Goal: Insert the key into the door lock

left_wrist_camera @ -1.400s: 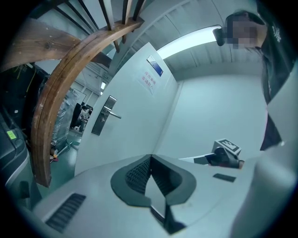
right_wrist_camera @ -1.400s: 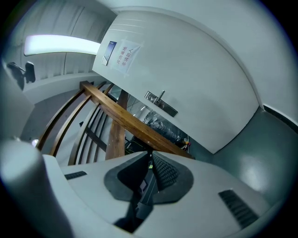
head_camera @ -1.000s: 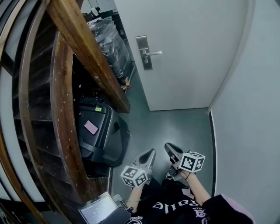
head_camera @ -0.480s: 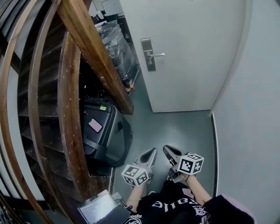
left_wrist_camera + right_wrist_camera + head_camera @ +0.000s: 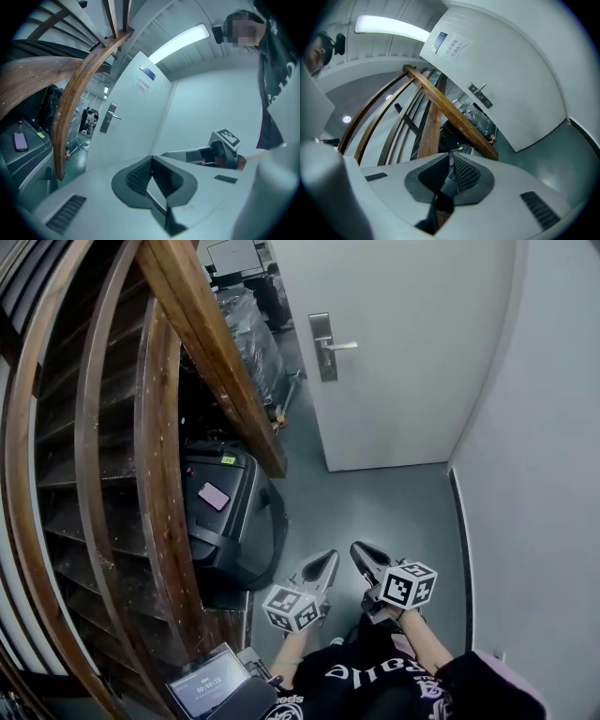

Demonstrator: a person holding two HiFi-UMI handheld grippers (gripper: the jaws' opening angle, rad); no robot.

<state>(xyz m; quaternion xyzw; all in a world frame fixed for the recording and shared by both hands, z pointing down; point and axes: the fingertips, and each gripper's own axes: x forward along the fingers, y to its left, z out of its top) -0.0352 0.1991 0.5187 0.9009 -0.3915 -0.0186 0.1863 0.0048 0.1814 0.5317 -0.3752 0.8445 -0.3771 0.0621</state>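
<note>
The white door (image 5: 403, 362) stands shut at the far end of the grey floor. Its metal lock plate (image 5: 322, 346) carries a lever handle (image 5: 342, 345); the plate also shows in the left gripper view (image 5: 110, 118) and the right gripper view (image 5: 480, 96). My left gripper (image 5: 323, 563) and right gripper (image 5: 359, 552) are held low, close to my body and side by side, well short of the door. The left gripper (image 5: 151, 159) has its jaws together, and so has the right gripper (image 5: 450, 157). I see no key in any view.
A wooden staircase with curved rails (image 5: 164, 474) fills the left. A black case (image 5: 239, 531) with a pink phone (image 5: 214, 495) on it sits under the stairs. A wrapped pallet (image 5: 248, 338) stands beyond, a laptop (image 5: 211, 687) near my left side, a white wall (image 5: 539, 474) on the right.
The head view has drifted slightly, so the staircase takes up more of the left. Both grippers stay low, shut and almost where they were.
</note>
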